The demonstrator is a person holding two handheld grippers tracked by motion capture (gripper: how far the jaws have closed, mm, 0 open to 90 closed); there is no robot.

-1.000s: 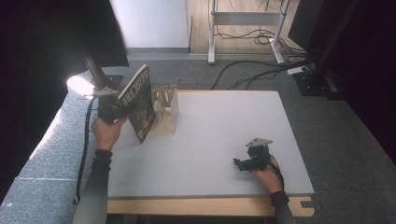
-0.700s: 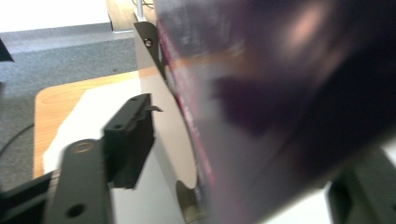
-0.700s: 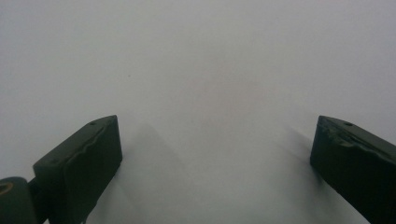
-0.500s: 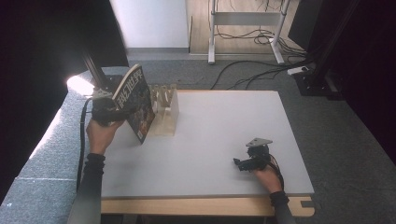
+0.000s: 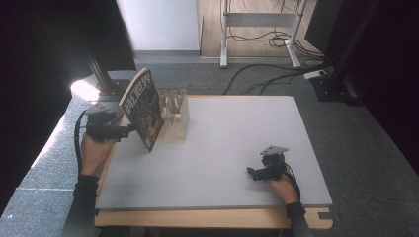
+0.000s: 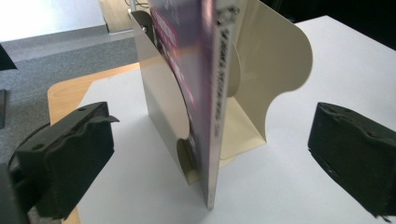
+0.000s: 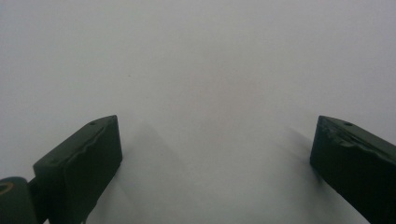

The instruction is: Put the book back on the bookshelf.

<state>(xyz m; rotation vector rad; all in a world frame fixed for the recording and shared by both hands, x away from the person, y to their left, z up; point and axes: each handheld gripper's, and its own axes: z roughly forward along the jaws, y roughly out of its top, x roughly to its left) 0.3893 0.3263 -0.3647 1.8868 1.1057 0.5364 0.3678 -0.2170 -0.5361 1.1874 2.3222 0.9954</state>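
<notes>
Glossy purple-covered magazine (image 6: 205, 93) stands on edge at the table's far left, leaning against the cream metal bookend rack (image 6: 275, 60) so it stays upright. Left gripper (image 6: 210, 158) jaws just opened wide, holding nothing, magazine between them untouched. Right gripper (image 7: 215, 158) idles open and empty, near right.

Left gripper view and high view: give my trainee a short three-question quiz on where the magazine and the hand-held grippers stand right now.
1. True or false: the left hand-held gripper is clamped on the magazine.
2. What does the magazine lean against? A) a cardboard box B) the cream metal book stand C) the right hand-held gripper
3. Fill in: the right hand-held gripper rests on the white ____, jaws apart.

Key
1. False: its jaws have just been opening and stand wide; the magazine's edge is between them, untouched.
2. B: it stands on its edge, tilted, against the stand's plates.
3. Table.
</notes>
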